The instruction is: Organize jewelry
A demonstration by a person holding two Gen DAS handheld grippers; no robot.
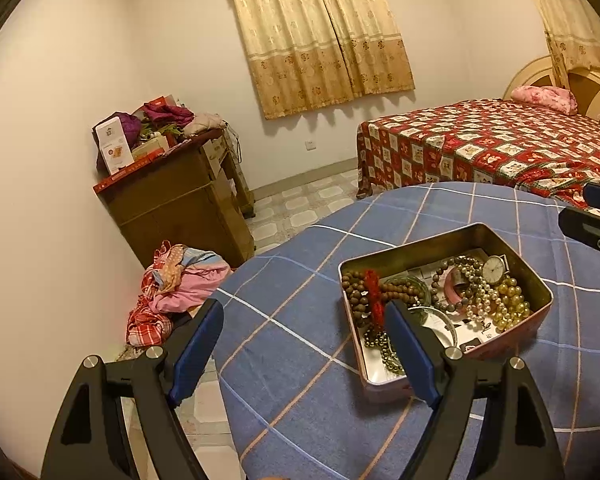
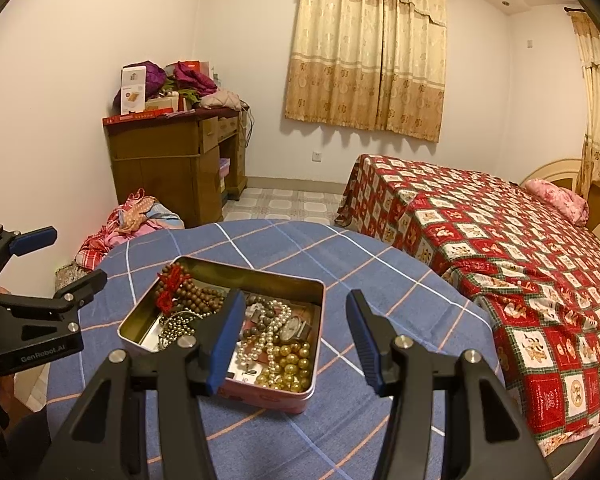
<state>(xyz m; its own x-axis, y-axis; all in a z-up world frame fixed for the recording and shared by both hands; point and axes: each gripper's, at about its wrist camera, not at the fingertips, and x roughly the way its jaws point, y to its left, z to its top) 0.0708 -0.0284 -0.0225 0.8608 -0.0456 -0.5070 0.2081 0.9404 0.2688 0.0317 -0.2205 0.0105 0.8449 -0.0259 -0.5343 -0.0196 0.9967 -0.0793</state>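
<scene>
Both grippers, left gripper (image 1: pixel 306 322) and right gripper (image 2: pixel 296 316), gape wide, holding nothing; the jewelry tin (image 2: pixel 316 296) (beads, pearls, a watch inside) sits lower centre on the checked tablecloth (image 2: pixel 380 272).

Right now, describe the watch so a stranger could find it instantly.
On the round table under the blue checked cloth sits an open rectangular metal tin. At its end with the pearl and gold bead strands lies the silver wristwatch, the only piece with a round white dial.

Both wrist views look down over table (image 1: pixel 284 264), near, sharing jewelry tin (image 1: pixel 476 236).
</scene>
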